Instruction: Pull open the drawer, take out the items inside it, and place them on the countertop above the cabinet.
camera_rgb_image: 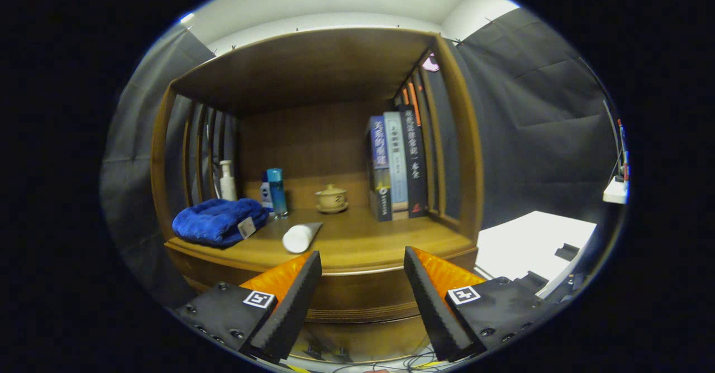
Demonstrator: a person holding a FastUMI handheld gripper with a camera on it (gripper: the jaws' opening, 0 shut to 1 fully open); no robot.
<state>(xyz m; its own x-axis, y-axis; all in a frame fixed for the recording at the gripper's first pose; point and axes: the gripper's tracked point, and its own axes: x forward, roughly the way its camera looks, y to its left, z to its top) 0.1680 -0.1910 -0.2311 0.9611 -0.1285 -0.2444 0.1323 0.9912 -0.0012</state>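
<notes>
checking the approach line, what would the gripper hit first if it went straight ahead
Likely the cabinet's front edge, just below the countertop, seen between the open, empty jaws of the gripper. Depth is hard to judge.

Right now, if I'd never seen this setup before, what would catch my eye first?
Probably the blue towel, bunched on the wooden countertop beyond the left finger. A white tube lies on its side just ahead of the open gripper, which holds nothing. Upright books stand at the shelf's right, with a small lidded cup near the back.
</notes>
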